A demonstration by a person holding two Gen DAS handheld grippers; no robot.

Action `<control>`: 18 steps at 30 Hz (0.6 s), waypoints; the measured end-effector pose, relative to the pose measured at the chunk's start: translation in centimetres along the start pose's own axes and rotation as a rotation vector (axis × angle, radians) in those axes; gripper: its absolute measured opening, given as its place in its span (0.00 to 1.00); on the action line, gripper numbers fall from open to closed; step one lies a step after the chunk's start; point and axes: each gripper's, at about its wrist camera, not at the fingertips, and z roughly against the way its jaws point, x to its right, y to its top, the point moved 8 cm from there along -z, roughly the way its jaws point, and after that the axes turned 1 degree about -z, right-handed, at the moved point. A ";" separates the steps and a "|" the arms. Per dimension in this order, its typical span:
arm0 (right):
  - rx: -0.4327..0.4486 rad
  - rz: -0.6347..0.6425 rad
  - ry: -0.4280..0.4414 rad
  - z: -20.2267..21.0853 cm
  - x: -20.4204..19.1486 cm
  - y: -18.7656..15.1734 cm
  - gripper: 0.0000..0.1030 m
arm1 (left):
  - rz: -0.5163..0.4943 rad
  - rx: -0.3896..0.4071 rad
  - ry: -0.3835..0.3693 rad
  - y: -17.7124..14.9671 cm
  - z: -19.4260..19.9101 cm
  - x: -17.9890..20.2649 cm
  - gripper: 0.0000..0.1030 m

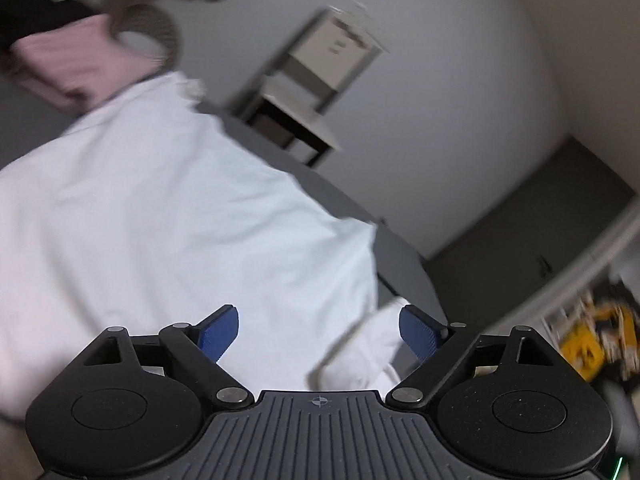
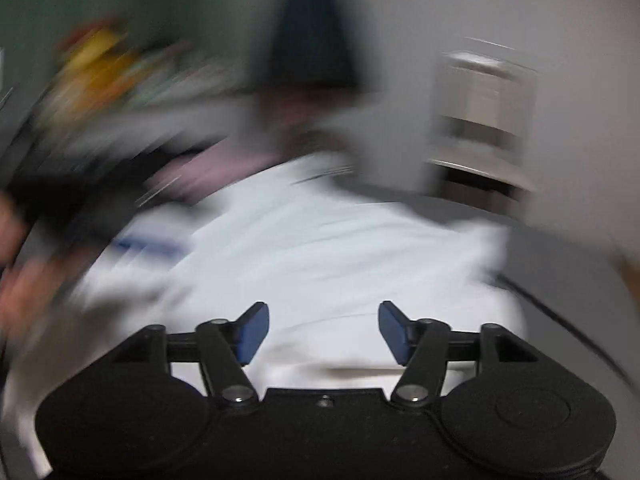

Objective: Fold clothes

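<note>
Both fisheye views are blurred, the right wrist view heavily so.

In the left wrist view, the left gripper (image 1: 319,334) fills the bottom of the frame, its jaws spread wide with nothing between the blue pads (image 1: 218,332). A white garment (image 1: 168,232) spreads across the left and centre of the frame on a grey worktop (image 1: 400,256). A bunched white part of it lies at lower centre, close to the right-hand pad. A folded pink garment (image 1: 76,60) sits at upper left, beyond the white one. A small shelf unit (image 1: 320,76) stands against the pale wall at upper centre.

In the right wrist view, the right gripper (image 2: 324,332) is at the bottom, jaws also wide and empty. The white garment (image 2: 320,256) lies across the centre of the frame, just ahead of the pads (image 2: 252,334).
</note>
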 end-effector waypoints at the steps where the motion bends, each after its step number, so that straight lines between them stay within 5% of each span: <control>1: 0.001 -0.155 -0.079 0.4 3.7 0.2 0.60 | -0.052 -0.029 -0.005 0.3 -1.1 1.0 0.85; 4: -0.019 -0.524 -0.247 1.1 12.2 -1.6 0.60 | -0.264 -0.110 0.045 1.2 -4.9 4.2 0.85; 7: -0.019 -0.701 -0.280 1.5 15.7 -3.3 0.60 | -0.436 -0.147 0.066 1.5 -9.0 7.6 0.85; 13: -0.043 -0.737 -0.235 0.5 14.4 -4.8 0.67 | -0.586 -0.293 0.125 0.2 -18.0 11.3 0.84; 15: -0.048 -0.724 -0.211 0.1 13.8 -5.1 0.67 | -0.553 -0.364 0.135 -0.8 -19.9 11.1 0.48; 16: -0.046 -0.725 -0.205 0.0 13.8 -5.1 0.67 | -0.522 -0.388 0.136 -1.0 -20.5 10.8 0.38; 17: -0.046 -0.725 -0.203 0.0 13.9 -5.1 0.67 | -0.491 -0.407 0.133 -1.2 -21.0 10.6 0.15; 18: -0.048 -0.728 -0.202 0.2 14.0 -5.2 0.68 | -0.469 -0.410 0.114 -1.3 -21.1 10.6 0.06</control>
